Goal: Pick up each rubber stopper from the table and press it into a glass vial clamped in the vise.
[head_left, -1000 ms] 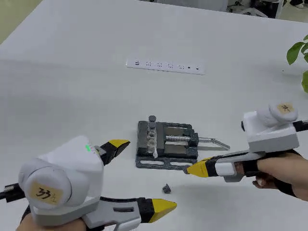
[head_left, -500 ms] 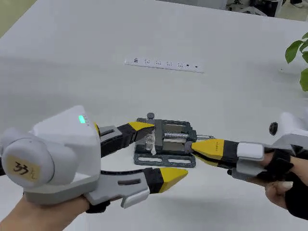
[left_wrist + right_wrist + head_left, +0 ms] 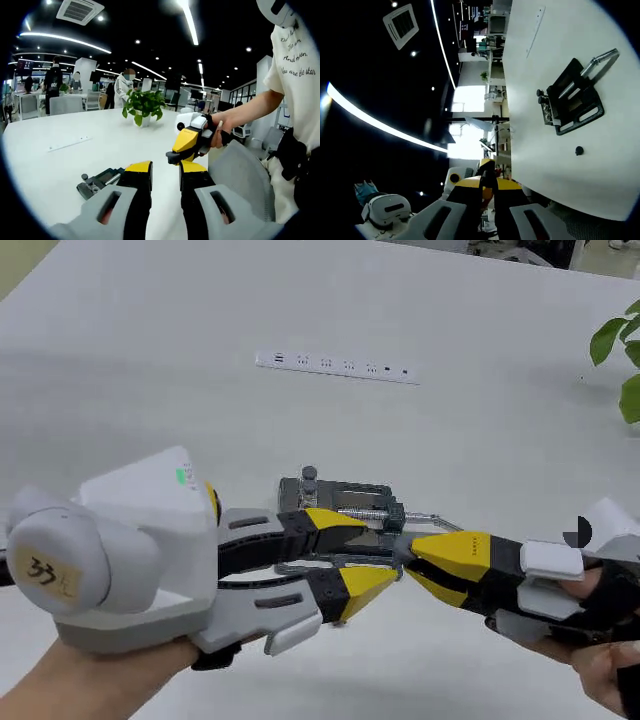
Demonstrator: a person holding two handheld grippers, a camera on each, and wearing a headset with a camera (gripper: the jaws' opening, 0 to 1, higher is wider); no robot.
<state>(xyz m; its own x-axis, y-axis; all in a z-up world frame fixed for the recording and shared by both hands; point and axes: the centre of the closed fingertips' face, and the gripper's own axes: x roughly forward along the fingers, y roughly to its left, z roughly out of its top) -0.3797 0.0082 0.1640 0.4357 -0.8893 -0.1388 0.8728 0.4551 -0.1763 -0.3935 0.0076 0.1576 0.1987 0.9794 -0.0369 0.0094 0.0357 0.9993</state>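
Observation:
The black vise (image 3: 352, 502) stands mid-table, its lower half hidden behind my grippers. A stoppered vial (image 3: 309, 478) sticks up at its left end. The left gripper (image 3: 360, 555) is held above the table in front of the vise, jaws open a little with nothing between them (image 3: 166, 172). Tip to tip with it is the right gripper (image 3: 418, 558), its jaws together (image 3: 488, 187). The right gripper view looks down on the vise (image 3: 572, 102) and one loose dark stopper (image 3: 578, 150) lying on the table beside it.
A white power strip (image 3: 335, 366) lies on the table beyond the vise. A potted plant (image 3: 620, 350) stands at the table's right edge. The vise's screw handle (image 3: 435, 521) juts out to the right. Several people stand far off (image 3: 122, 87).
Both grippers have come together in front of the vise until their tips almost meet. The left jaws have narrowed. The loose stopper is now hidden behind the grippers in the head view.

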